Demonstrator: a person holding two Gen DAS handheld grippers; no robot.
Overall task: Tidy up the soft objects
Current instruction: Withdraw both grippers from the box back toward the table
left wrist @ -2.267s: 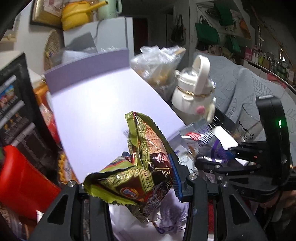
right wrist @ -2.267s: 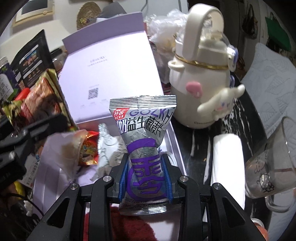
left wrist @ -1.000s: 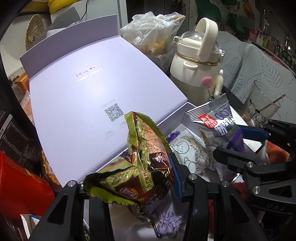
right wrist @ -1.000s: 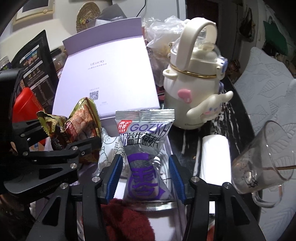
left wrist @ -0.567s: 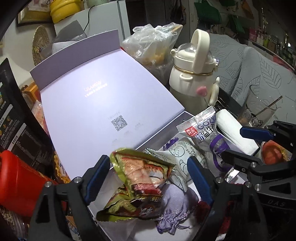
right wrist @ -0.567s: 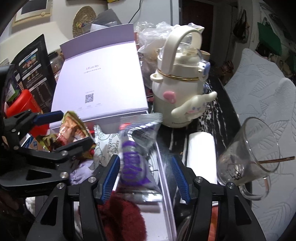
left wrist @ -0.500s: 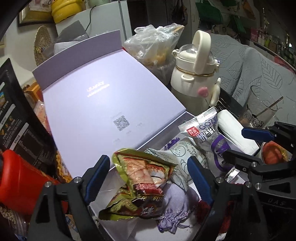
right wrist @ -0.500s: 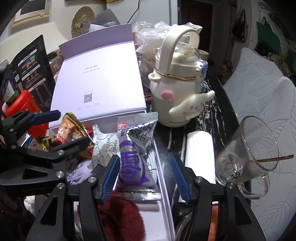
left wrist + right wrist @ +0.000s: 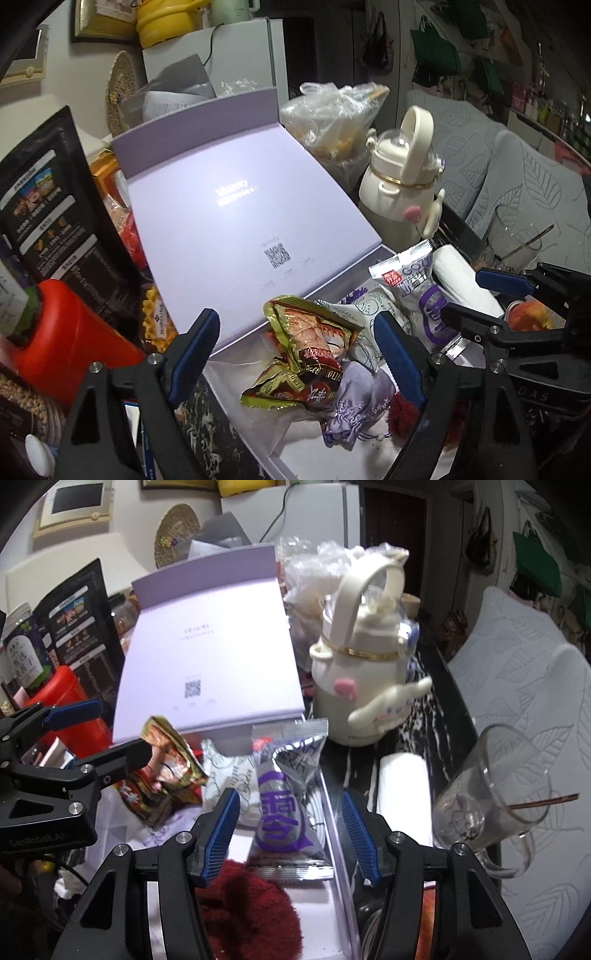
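Both packets have just been let go into the lilac box [image 9: 369,454]. The green packet [image 9: 306,354], clenched by the left gripper [image 9: 295,343] a second ago, now lies loose on the box floor beside a lilac pouch [image 9: 354,398], with the fingers [image 9: 199,339] spread wide and clear of it. The silver packet [image 9: 284,805] is likewise released: it rests against the box's right wall, untouched between the right gripper [image 9: 291,830] fingers. Two soft items are judged stowed; further ones can be fetched.
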